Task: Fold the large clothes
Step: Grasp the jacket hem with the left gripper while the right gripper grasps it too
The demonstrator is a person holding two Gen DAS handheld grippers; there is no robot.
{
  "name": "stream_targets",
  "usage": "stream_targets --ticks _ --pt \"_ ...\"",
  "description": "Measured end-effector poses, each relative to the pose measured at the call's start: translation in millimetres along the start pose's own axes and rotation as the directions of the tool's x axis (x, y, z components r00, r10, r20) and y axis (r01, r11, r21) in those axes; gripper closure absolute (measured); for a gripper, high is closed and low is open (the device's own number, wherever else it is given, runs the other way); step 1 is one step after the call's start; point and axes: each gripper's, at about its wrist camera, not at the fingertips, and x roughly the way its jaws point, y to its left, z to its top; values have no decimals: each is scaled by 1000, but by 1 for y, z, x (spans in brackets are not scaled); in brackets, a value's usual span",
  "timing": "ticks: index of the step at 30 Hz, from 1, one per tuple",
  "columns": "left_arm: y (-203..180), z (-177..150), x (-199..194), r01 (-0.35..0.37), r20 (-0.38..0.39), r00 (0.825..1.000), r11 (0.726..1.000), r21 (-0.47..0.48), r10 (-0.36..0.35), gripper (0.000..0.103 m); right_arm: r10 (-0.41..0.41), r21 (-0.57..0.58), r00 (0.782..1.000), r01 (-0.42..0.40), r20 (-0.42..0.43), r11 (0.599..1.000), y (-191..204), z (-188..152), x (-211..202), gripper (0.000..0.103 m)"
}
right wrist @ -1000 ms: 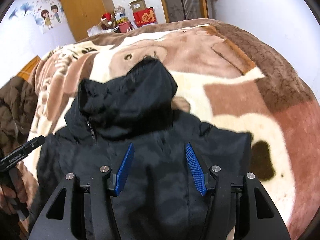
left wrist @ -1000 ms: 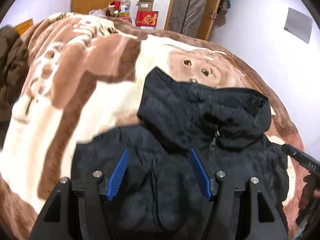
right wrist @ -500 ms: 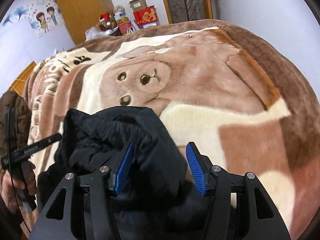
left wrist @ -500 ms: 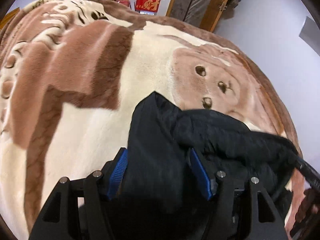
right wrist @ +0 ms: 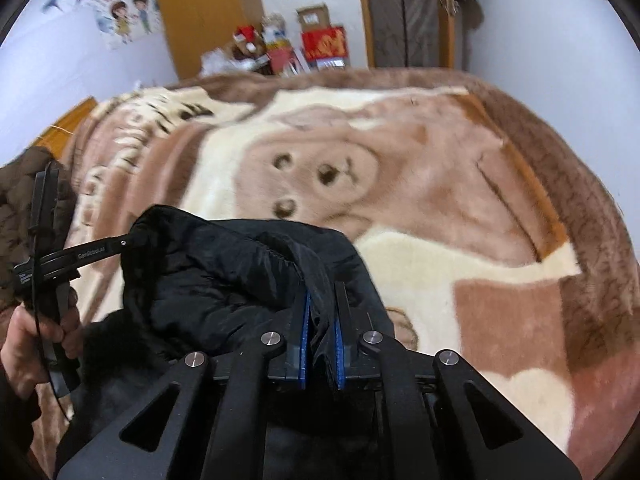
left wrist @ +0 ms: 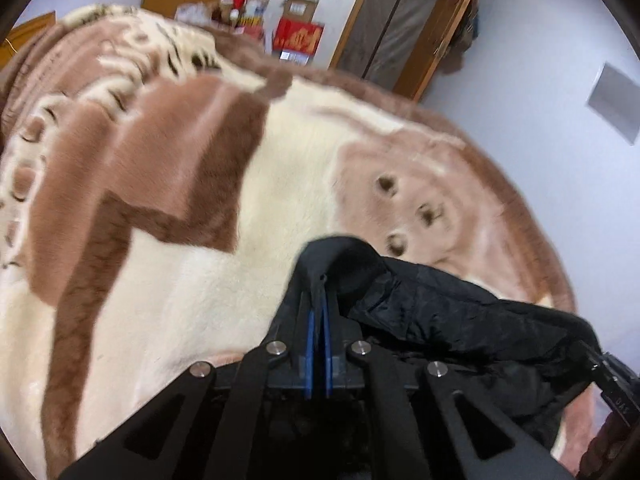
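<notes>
A black padded jacket with a hood (left wrist: 452, 320) lies on a brown and cream bear-print blanket (left wrist: 168, 208). My left gripper (left wrist: 317, 304) is shut on the left corner of the hood's edge, the fabric pinched between its blue pads. In the right wrist view the same jacket (right wrist: 224, 276) bunches to the left, and my right gripper (right wrist: 321, 312) is shut on the right corner of the hood's edge. The left gripper's body (right wrist: 72, 258) and the hand holding it show at the left of that view.
A brown coat (right wrist: 24, 208) lies at the blanket's left edge. Beyond the bed stand a wooden wardrobe (right wrist: 208, 12), boxes and clutter (right wrist: 320, 44), and a doorway (left wrist: 396, 28). A white wall runs along the bed's right side.
Both grippers moved forward from the jacket's body to the hood and closed on its edge. Half a second ago they were open around the hood fabric.
</notes>
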Motion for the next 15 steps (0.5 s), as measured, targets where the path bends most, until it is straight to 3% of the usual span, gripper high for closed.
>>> stream_targets --ticks 7,11,15 --pt "0 -47 -104 95 105 990 995 16 -96 99 30 11 998 -31 59 999 18 -56 -74 95" --pt "7 -93 -130 88 87 992 996 27 -90 99 21 45 999 -22 26 999 14 -97 -91 95" --pt "24 -144 -142 53 14 998 998 17 -53 99 30 75 998 -26 -54 997 7 -141 -94 95"
